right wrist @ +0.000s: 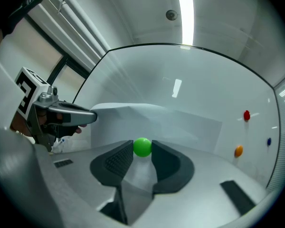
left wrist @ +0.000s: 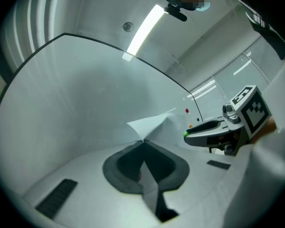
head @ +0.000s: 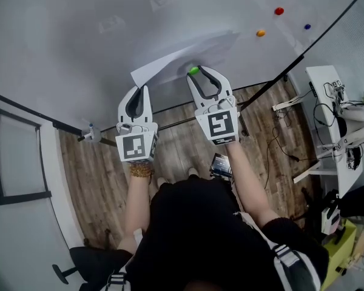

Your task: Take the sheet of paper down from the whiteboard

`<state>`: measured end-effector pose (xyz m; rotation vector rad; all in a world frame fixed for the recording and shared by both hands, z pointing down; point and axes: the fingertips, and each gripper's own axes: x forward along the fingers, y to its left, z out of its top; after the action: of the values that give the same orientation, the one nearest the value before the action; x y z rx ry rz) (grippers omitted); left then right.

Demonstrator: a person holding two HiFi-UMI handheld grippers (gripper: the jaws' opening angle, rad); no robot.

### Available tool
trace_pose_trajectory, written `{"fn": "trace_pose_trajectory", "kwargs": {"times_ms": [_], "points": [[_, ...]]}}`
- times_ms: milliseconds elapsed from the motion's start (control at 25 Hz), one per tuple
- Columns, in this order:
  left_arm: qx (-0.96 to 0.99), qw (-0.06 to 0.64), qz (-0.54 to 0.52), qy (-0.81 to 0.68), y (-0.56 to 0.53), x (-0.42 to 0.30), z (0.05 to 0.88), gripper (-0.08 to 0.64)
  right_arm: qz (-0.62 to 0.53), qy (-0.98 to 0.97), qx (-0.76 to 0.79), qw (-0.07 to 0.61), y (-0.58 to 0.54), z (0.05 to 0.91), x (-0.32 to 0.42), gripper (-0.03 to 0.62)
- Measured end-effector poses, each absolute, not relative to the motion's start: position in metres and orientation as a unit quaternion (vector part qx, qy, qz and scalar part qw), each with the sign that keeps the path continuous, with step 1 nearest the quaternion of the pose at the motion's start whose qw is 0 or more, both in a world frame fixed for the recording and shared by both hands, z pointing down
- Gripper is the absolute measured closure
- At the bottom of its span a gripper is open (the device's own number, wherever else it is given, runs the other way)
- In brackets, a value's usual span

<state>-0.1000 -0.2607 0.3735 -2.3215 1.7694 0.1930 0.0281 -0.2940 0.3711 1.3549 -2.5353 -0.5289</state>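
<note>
Magnet-pulling step on the whiteboard (head: 67, 29)
Our left gripper (head: 142, 90) pinches the paper (head: 170, 62) at its 9 o'clock corner; our right gripper (head: 198, 73) clamps the magnet (right wrist: 142, 147) at 6 o'clock. Next, we reckon, pull it clear.

White sheet of paper (head: 170, 65) on a white whiteboard (head: 109, 41) with a black edge. Green magnet (head: 194, 70), red magnet (head: 279, 11), orange magnet (head: 261, 33), blue magnet (head: 307, 26). Left hand-held gripper (head: 141, 88) and right hand-held gripper (head: 201, 70): white shells, dark grey pads, black-and-white square markers; floor (head: 182, 138) brown wood grain.
</note>
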Motion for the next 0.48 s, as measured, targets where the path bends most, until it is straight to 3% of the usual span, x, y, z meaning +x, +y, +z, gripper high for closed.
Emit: {"fn": "trace_pose_trajectory", "kwargs": {"times_ms": [480], "points": [[-0.755, 0.072, 0.07, 0.648, -0.225, -0.087, 0.387, 0.549, -0.181, -0.881, 0.426, 0.099, -0.267, 0.376, 0.051, 0.471]]}}
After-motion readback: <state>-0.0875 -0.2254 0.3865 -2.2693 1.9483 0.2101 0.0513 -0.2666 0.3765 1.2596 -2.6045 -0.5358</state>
